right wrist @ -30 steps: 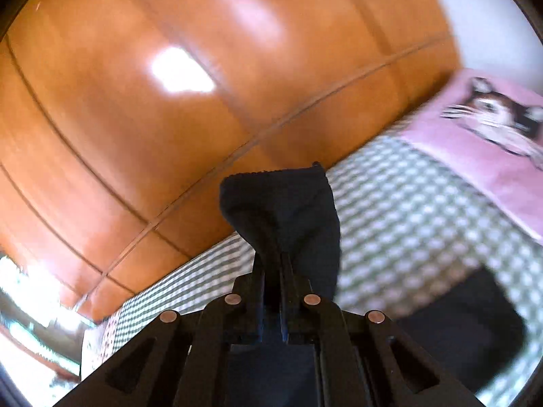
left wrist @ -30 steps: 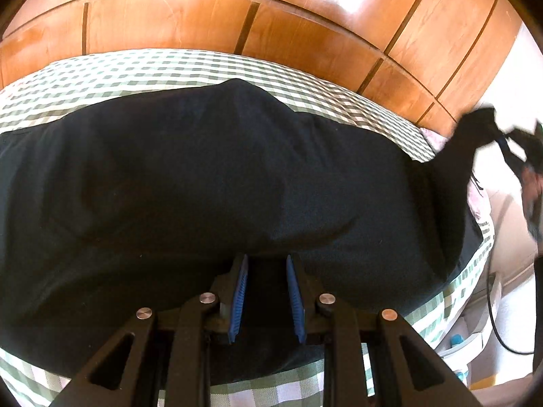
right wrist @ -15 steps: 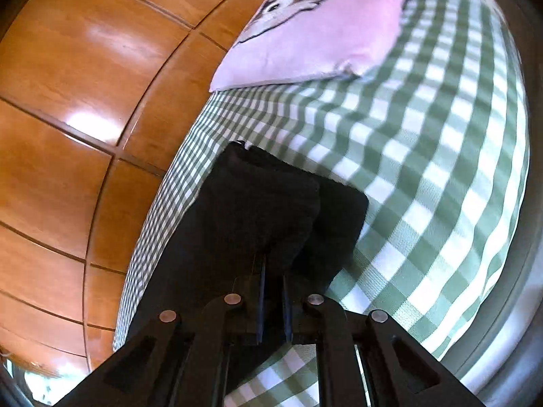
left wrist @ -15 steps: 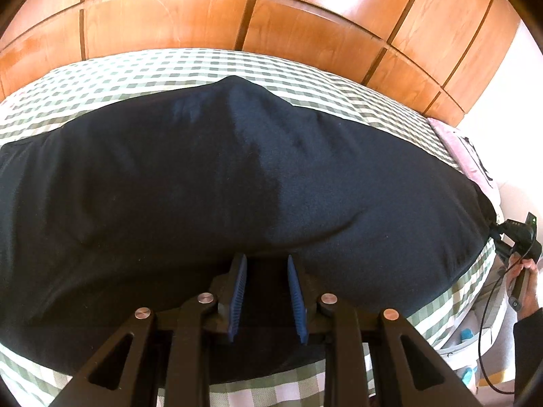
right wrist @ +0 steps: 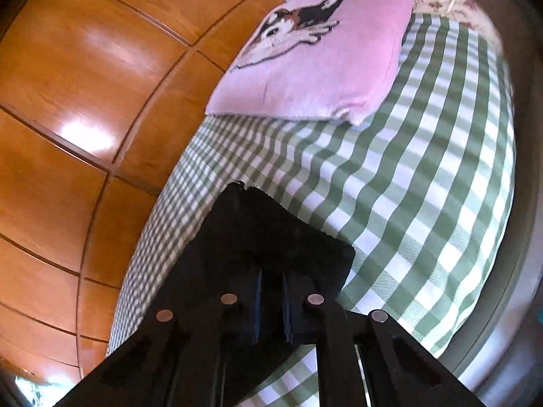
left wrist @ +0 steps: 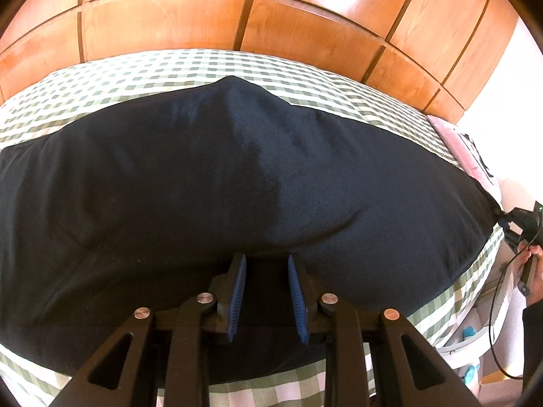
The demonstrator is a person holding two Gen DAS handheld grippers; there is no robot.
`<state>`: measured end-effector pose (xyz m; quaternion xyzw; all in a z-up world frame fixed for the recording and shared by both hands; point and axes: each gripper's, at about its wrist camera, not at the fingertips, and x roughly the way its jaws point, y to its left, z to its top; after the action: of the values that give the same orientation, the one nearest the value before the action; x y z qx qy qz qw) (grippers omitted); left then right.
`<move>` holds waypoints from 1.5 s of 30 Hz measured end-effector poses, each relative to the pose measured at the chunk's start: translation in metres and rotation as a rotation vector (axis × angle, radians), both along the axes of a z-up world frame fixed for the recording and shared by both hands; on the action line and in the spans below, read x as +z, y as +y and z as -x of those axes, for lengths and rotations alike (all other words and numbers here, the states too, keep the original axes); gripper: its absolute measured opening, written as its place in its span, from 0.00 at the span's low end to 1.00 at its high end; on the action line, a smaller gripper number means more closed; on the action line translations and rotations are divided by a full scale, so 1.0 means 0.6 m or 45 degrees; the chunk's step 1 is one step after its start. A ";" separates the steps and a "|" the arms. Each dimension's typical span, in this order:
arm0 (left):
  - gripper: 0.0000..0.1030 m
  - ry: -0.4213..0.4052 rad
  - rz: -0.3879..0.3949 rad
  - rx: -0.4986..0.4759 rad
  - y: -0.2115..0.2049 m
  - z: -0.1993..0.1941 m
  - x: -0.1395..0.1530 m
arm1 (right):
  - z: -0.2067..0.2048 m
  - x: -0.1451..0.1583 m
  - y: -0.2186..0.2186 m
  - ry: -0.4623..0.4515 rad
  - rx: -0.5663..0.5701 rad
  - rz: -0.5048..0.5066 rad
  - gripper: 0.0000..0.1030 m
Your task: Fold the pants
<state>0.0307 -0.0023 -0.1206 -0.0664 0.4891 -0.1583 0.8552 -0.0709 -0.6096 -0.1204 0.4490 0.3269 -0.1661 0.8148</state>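
Observation:
Black pants lie spread flat across a green checked bed. My left gripper rests low over the near edge of the pants, its blue pads apart with dark fabric between them, not pinched. In the right wrist view the leg end of the pants lies on the bed. My right gripper sits over that end with a small gap between the fingers; the fabric there looks slack. The right gripper also shows at the far right of the left wrist view, at the pants' corner.
A pink pillow with an animal face lies beyond the pants' end. A wooden panelled wall runs along the far side of the bed. The bed's edge drops off at the right, with a white container and a cable below.
The right gripper swung the lifted pant leg down and laid it flat on the bed, then its fingers parted slightly. The left gripper stayed in place.

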 end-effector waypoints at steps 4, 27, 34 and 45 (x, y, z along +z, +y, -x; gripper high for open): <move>0.25 0.008 0.019 -0.014 0.007 -0.004 0.001 | 0.013 0.008 -0.010 0.067 0.015 0.085 0.10; 0.25 -0.075 0.034 -0.403 -0.116 0.047 0.041 | 0.003 0.065 0.215 0.000 0.567 0.176 0.40; 0.25 -0.086 0.013 -0.398 -0.121 0.069 0.021 | -0.055 -0.006 0.347 0.178 0.898 0.178 0.37; 0.26 -0.143 0.094 0.022 0.025 0.027 0.035 | -0.124 0.067 0.443 -0.017 1.195 0.201 0.38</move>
<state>0.0147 0.0130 -0.0997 -0.0931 0.4336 -0.1723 0.8796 0.0033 -0.3435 -0.0805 0.1907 0.4755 0.1984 0.8356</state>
